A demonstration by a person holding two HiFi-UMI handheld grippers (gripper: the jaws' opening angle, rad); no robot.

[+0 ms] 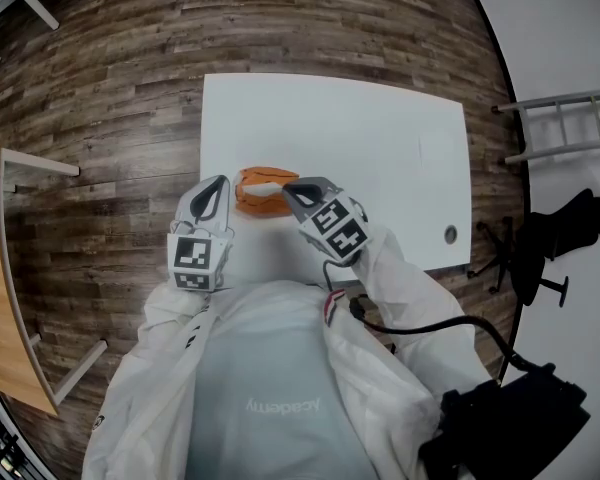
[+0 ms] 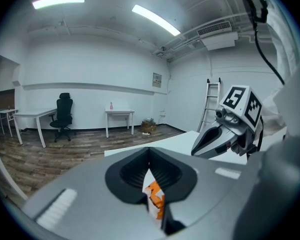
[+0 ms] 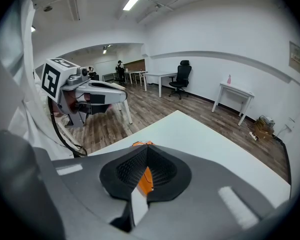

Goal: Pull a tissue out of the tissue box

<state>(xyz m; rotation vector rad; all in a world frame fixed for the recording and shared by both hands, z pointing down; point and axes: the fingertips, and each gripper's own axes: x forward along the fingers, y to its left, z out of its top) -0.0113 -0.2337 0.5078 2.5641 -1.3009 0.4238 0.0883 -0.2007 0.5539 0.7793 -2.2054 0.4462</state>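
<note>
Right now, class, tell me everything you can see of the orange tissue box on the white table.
The orange tissue box is small and low, lying flat on the white table toward the side nearest the person. Its material cannot be told. A white tissue sticks out of its top into the right tool, shut on it. The left tool, also shut, sits at the box's left end; whether it touches cannot be told.

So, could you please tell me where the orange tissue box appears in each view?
Head view: tissue box centre, on the near-left part of the white table.
Left gripper view: tissue box low centre, seen between the fingers.
Right gripper view: tissue box low centre, likewise.
Shared landmark: the white table.
</note>
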